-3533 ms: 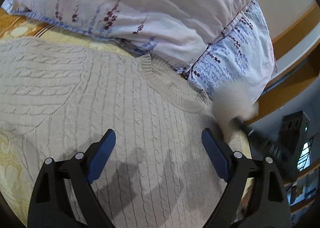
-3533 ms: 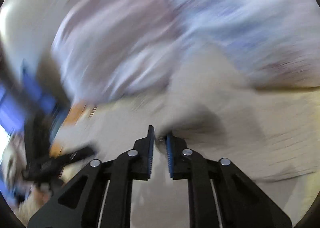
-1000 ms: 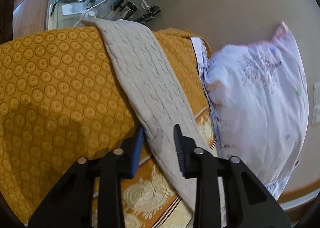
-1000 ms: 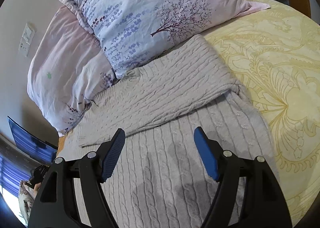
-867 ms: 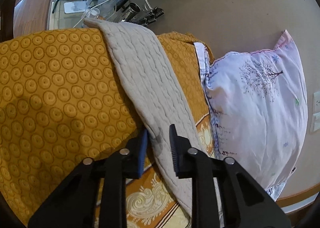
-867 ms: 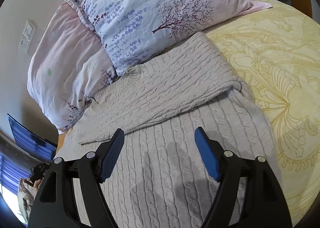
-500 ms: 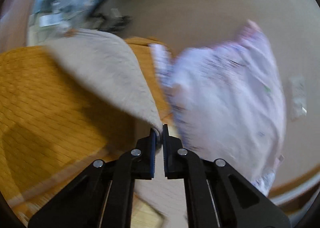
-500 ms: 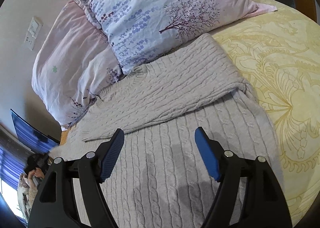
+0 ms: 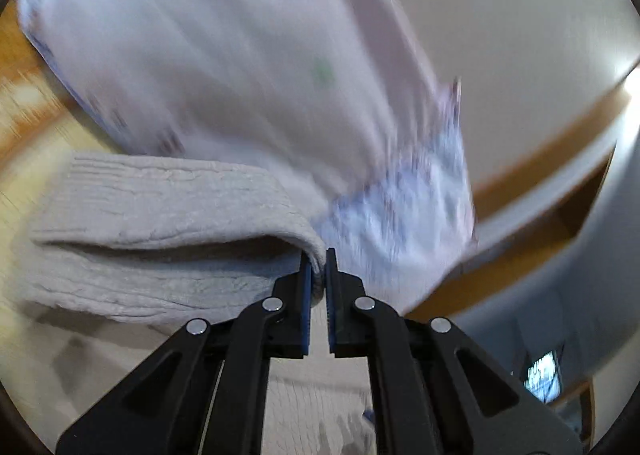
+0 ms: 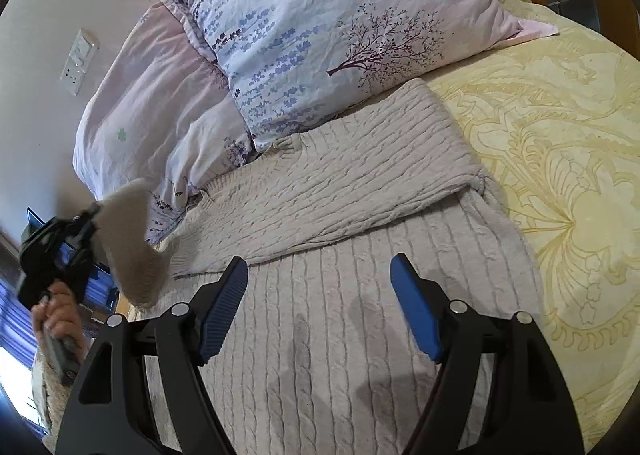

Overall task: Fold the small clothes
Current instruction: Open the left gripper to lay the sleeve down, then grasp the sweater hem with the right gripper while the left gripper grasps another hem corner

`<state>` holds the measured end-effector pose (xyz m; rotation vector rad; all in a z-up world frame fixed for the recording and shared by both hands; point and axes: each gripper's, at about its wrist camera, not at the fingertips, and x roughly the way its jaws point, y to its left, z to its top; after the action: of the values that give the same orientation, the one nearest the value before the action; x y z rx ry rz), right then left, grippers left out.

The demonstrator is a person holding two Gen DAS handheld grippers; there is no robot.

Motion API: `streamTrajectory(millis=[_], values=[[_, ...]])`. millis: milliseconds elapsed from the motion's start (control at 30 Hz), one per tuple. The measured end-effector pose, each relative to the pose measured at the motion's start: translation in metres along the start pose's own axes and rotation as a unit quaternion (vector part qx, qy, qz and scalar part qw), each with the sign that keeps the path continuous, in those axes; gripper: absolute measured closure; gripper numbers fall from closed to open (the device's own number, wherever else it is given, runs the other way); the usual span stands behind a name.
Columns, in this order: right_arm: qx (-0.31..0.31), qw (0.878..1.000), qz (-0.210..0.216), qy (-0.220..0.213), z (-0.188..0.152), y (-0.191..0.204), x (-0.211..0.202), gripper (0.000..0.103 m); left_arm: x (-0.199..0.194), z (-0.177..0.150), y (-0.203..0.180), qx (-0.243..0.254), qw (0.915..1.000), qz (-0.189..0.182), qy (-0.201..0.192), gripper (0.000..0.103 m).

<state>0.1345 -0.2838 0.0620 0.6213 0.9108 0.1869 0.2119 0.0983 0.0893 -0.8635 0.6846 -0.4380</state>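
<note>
A beige cable-knit sweater [image 10: 344,319] lies flat on the bed, one sleeve [image 10: 352,191] folded across its chest. My left gripper [image 9: 318,255] is shut on the other sleeve [image 9: 160,199], which hangs lifted and doubled over to the left of its fingers. In the right wrist view that lifted sleeve [image 10: 132,239] shows at the far left, raised above the sweater's edge and held by the left gripper [image 10: 90,217] in a person's hand [image 10: 60,315]. My right gripper [image 10: 320,295] hovers open over the sweater's body, nothing between its fingers.
Two floral pillows [image 10: 320,35] lean against the wall behind the sweater, the collar touching them. A yellow patterned bedspread [image 10: 560,159] stretches to the right. A wooden headboard ledge [image 9: 560,143] runs on the right in the left wrist view. A wall switch [image 10: 78,61] sits at upper left.
My left gripper shut on the sleeve hanging over the bed's orange side, then swung it up toward the pillows. The right gripper stayed open and nearly still over the sweater.
</note>
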Motion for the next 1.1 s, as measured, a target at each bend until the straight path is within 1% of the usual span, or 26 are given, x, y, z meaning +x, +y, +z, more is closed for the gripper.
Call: streamTrajectory(millis=[67,133,167,233,267,300,333,367,400,433,467,500,533,567,600,633,667,700,767,800,867,900,933,1033,1067,1100], values=[[-0.004,1.0,-0.003,0.002,0.0,0.001,0.0,0.028,0.03,-0.022,-0.001,0.002,0.999,0.012,0.042,0.097],[-0.015,1.0,-0.005,0.006,0.0,0.004,0.0,0.028,0.064,-0.046,0.005,0.01,0.9943,0.044,0.097,0.097],[-0.022,1.0,-0.006,0.008,0.0,0.006,0.001,0.028,0.075,-0.055,0.008,0.012,0.9916,0.053,0.118,0.095],[-0.046,0.999,-0.01,0.015,0.002,0.016,0.002,0.028,0.084,-0.07,0.014,0.019,0.9854,0.074,0.152,0.086],[-0.056,0.998,-0.01,0.016,0.003,0.02,0.003,0.028,0.082,-0.071,0.015,0.022,0.9842,0.073,0.16,0.082],[-0.068,0.997,-0.01,0.018,0.005,0.026,0.004,0.028,0.074,-0.072,0.015,0.027,0.9839,0.067,0.163,0.07],[-0.089,0.996,-0.009,0.022,0.007,0.035,0.006,0.028,0.062,-0.069,0.014,0.039,0.9845,0.066,0.158,0.057],[-0.109,0.994,-0.005,0.025,0.01,0.045,0.008,0.028,0.049,-0.067,0.012,0.056,0.9849,0.069,0.148,0.053],[-0.138,0.99,0.001,0.025,0.012,0.059,0.01,0.028,0.034,-0.061,0.009,0.074,0.9853,0.076,0.134,0.05],[-0.161,0.987,0.007,0.024,0.013,0.069,0.012,0.029,0.015,-0.054,0.012,0.096,0.9848,0.094,0.11,0.05],[-0.195,0.98,0.015,0.023,0.012,0.085,0.016,0.031,0.001,-0.049,0.017,0.105,0.9839,0.113,0.091,0.05],[-0.24,0.97,0.025,0.024,0.01,0.107,0.023,0.032,-0.008,-0.044,0.023,0.106,0.983,0.127,0.08,0.052],[-0.27,0.962,0.033,0.026,0.007,0.123,0.029,0.036,-0.022,-0.038,0.036,0.1,0.9817,0.146,0.07,0.053],[-0.298,0.953,0.044,0.028,0.003,0.139,0.035,0.039,-0.027,-0.034,0.046,0.09,0.9813,0.158,0.065,0.053],[-0.327,0.943,0.057,0.032,-0.002,0.156,0.044,0.04,-0.032,-0.029,0.06,0.07,0.9811,0.169,0.063,0.056],[-0.36,0.929,0.074,0.038,-0.008,0.175,0.057,0.043,-0.036,-0.026,0.068,0.06,0.9815,0.17,0.064,0.061],[-0.385,0.918,0.084,0.046,-0.014,0.191,0.07,0.046,-0.036,-0.024,0.074,0.053,0.9812,0.173,0.066,0.062],[-0.398,0.912,0.085,0.052,-0.018,0.201,0.079,0.047,-0.035,-0.024,0.079,0.048,0.9801,0.18,0.068,0.062],[-0.429,0.896,0.086,0.072,-0.03,0.222,0.107,0.053,-0.031,-0.026,0.089,0.036,0.9791,0.184,0.079,0.062],[-0.444,0.888,0.084,0.084,-0.037,0.232,0.122,0.053,-0.029,-0.026,0.093,0.029,0.9792,0.183,0.081,0.064],[-0.461,0.878,0.082,0.097,-0.045,0.241,0.138,0.053,-0.033,-0.025,0.098,0.017,0.981,0.177,0.078,0.066],[-0.476,0.87,0.078,0.104,-0.052,0.247,0.148,0.053,-0.034,-0.024,0.101,0.008,0.9822,0.17,0.078,0.066],[-0.483,0.866,0.073,0.106,-0.056,0.251,0.153,0.053,-0.034,-0.023,0.103,-0.001,0.9832,0.165,0.078,0.066],[-0.509,0.853,0.04,0.106,-0.066,0.256,0.17,0.054,-0.037,-0.022,0.107,-0.007,0.984,0.161,0.076,0.069],[-0.517,0.849,0.029,0.104,-0.069,0.256,0.176,0.06,-0.036,-0.022,0.108,-0.008,0.9844,0.159,0.075,0.069],[-0.519,0.848,0.024,0.105,-0.068,0.254,0.18,0.066,-0.037,-0.023,0.108,-0.009,0.9847,0.158,0.074,0.069]])
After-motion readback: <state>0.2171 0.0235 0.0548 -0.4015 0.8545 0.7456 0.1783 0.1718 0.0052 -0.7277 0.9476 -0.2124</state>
